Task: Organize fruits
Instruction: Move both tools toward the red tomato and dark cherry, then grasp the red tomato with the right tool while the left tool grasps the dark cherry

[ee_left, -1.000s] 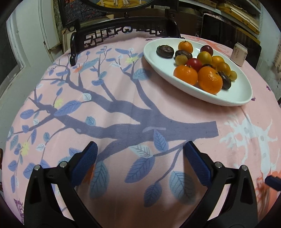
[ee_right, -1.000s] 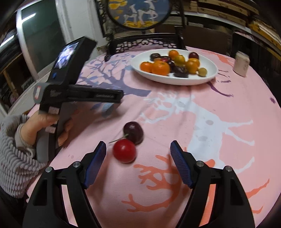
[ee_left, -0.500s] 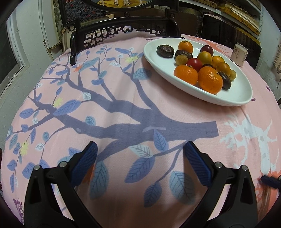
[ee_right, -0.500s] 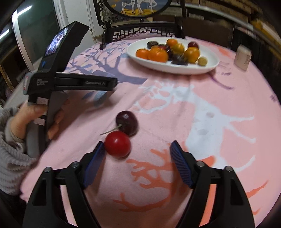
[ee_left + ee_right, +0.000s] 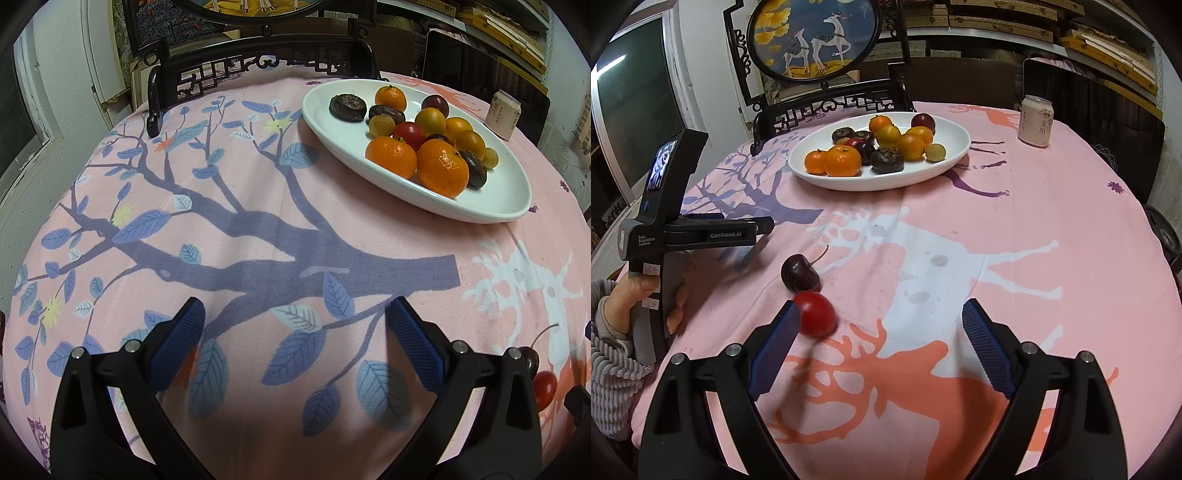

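A white oval plate (image 5: 879,182) with oranges, dark plums and small yellow and red fruits stands at the far side of the pink tablecloth. A red cherry tomato (image 5: 814,314) and a dark cherry (image 5: 799,273) with a stem lie loose on the cloth. My right gripper (image 5: 881,325) hovers over them, its jaws opening. The tomato sits just inside the left fingertip (image 5: 783,325), with a wide gap to the right pad. My left gripper (image 5: 295,332) is open over bare cloth, well short of the plate (image 5: 491,195). The cherry (image 5: 532,363) and tomato (image 5: 545,384) show at its right edge.
A pale drink can (image 5: 1036,122) stands beyond the plate to the right. A carved black chair back (image 5: 831,107) rises behind the table's far edge. A hand in a grey ribbed sleeve (image 5: 613,354) holds the left gripper (image 5: 713,232) at the table's left.
The right gripper's jaws have widened and it has shifted right, so the tomato now lies by the left fingertip. Cherry and tomato now show in the left view. The left gripper stayed put.
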The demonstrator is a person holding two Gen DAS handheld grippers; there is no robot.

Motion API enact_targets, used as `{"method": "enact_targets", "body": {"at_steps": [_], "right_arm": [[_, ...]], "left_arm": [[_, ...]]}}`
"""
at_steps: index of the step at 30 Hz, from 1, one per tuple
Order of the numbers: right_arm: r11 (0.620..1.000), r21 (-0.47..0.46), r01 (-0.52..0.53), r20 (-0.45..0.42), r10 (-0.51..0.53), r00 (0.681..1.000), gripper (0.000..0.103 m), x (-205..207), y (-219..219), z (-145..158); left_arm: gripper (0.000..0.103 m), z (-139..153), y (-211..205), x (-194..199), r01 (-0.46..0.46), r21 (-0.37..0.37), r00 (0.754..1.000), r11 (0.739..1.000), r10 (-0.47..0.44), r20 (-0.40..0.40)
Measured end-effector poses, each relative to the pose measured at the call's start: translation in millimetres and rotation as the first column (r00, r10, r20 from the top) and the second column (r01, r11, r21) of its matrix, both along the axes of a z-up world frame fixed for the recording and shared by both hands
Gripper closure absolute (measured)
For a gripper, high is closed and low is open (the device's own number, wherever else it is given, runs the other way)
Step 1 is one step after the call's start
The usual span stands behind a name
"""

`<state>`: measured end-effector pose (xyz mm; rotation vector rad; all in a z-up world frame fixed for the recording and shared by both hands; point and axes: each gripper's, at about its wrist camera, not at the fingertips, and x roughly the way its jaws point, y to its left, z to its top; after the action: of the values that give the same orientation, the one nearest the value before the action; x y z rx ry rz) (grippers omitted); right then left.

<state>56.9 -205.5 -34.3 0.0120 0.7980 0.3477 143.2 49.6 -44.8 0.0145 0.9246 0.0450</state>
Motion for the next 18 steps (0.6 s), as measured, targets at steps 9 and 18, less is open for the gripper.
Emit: {"method": "enact_targets", "body": {"at_steps": [9, 18], "right_arm": [[0.995, -0.003, -0.099, 0.011, 0.099, 0.995, 0.014, -11.6, 16.8, -0.1], [0.982, -0.112, -0.154, -0.016, 0.154, 0.988, 0.028, -2.9, 45.1, -8.9]], "left_arm": [[0.002, -0.1, 0.2, 0.3, 0.000, 0.000, 1.000, 1.000, 0.000, 0.000], [0.002, -0.2, 0.1, 0.3, -0.001, 0.001, 1.000, 1.000, 0.001, 0.000]]}}
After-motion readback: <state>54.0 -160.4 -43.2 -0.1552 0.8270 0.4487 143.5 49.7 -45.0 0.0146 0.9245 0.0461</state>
